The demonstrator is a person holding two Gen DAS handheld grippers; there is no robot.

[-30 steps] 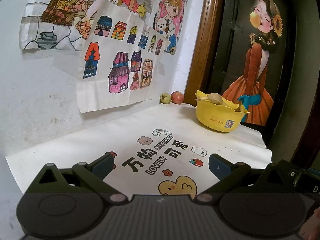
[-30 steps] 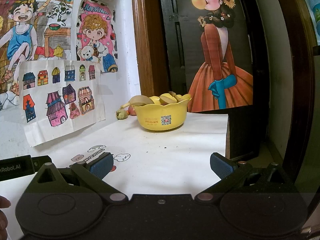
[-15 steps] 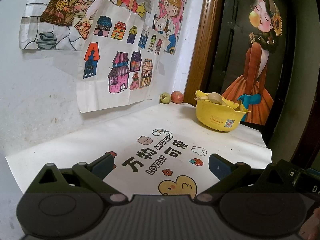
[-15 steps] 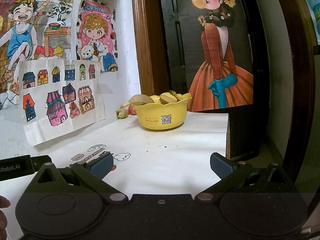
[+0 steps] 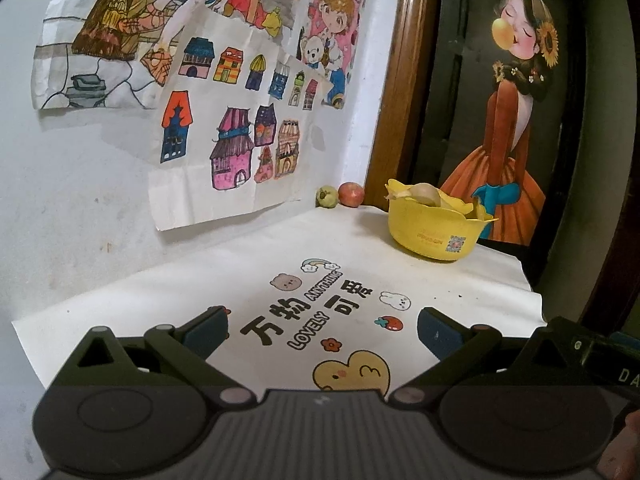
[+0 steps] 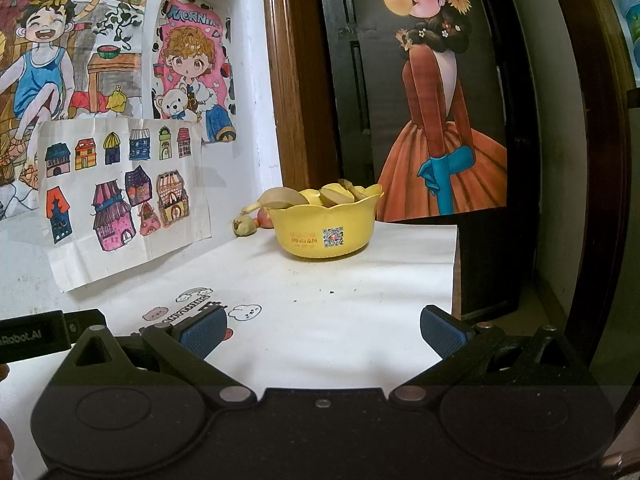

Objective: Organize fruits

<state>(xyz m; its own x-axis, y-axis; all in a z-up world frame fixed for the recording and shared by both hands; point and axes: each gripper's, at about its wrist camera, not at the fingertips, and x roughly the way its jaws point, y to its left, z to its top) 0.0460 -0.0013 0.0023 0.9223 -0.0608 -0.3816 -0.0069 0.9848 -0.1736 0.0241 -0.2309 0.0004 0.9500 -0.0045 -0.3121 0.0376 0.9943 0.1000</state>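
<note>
A yellow bowl (image 5: 434, 236) (image 6: 326, 230) holding bananas (image 6: 282, 197) and other pale fruit stands at the far end of the white table. Behind it, in the wall corner, lie a small green fruit (image 5: 326, 197) (image 6: 245, 226) and a red apple (image 5: 351, 194) (image 6: 263, 218), the apple partly hidden by the bowl in the right wrist view. My left gripper (image 5: 322, 330) hovers open over the printed tablecloth, well short of the bowl. My right gripper (image 6: 323, 330) is open too, nothing between its fingers, facing the bowl from the near side.
The white tablecloth (image 5: 240, 272) carries cartoon prints and lettering. Drawings are taped to the wall (image 5: 80, 184) on the left. A wooden door frame (image 6: 298, 92) and a dark door with a poster stand behind the bowl. The table's right edge (image 6: 454, 268) drops off to the floor.
</note>
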